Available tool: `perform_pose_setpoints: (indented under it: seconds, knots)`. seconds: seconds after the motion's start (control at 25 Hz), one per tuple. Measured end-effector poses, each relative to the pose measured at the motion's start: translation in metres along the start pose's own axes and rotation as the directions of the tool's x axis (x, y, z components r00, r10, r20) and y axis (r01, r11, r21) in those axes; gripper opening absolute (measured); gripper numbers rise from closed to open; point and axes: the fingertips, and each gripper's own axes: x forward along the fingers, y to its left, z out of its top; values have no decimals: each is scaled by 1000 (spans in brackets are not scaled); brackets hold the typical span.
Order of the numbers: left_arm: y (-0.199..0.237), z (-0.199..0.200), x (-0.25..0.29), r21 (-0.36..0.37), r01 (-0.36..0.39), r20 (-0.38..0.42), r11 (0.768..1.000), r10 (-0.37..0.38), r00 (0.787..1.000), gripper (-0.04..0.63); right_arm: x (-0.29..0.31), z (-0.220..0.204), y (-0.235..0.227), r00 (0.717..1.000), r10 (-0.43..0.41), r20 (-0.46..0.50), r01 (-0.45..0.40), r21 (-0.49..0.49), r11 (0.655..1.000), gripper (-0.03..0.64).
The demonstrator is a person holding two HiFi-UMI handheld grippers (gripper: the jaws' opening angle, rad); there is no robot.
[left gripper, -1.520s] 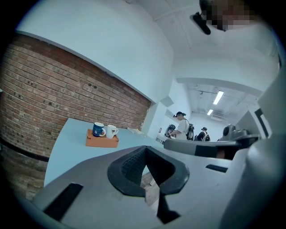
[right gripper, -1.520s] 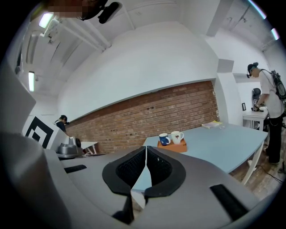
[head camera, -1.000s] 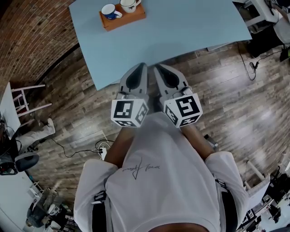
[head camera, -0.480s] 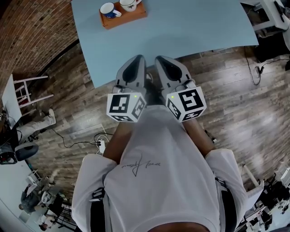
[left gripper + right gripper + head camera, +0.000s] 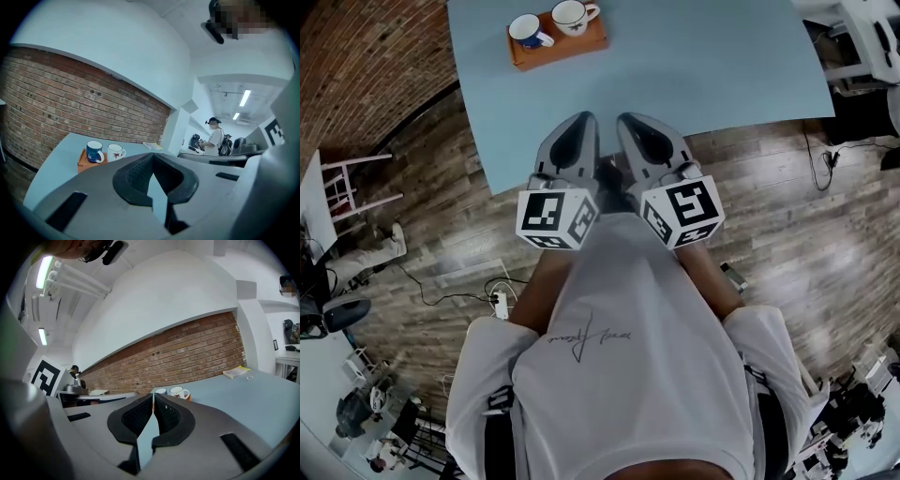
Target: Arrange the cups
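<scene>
A blue cup and a white cup stand side by side on an orange wooden tray at the far left of the light blue table. Both grippers are held close together in front of the person's chest, over the table's near edge and well short of the tray. The left gripper is shut and holds nothing, and so is the right gripper. Past its jaws, the left gripper view shows the blue cup and the white cup. The right gripper partly hides the white cup.
A white stool stands on the wooden floor at the left. Cables and a power strip lie below it. Equipment crowds the table's right end. A yellow pad lies at the table's far end. A person stands in the room behind.
Both grippers have moved forward together toward the table, and their tips now reach its near edge. Their jaws stay shut.
</scene>
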Motion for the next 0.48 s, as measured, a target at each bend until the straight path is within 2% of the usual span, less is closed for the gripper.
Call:
perform_pose_setpoints:
  seconds: [0.48]
  knots:
    - [48, 23, 37, -19, -31, 18, 999, 31, 999, 8, 69, 16, -8, 998, 57, -19, -58, -32, 998, 21]
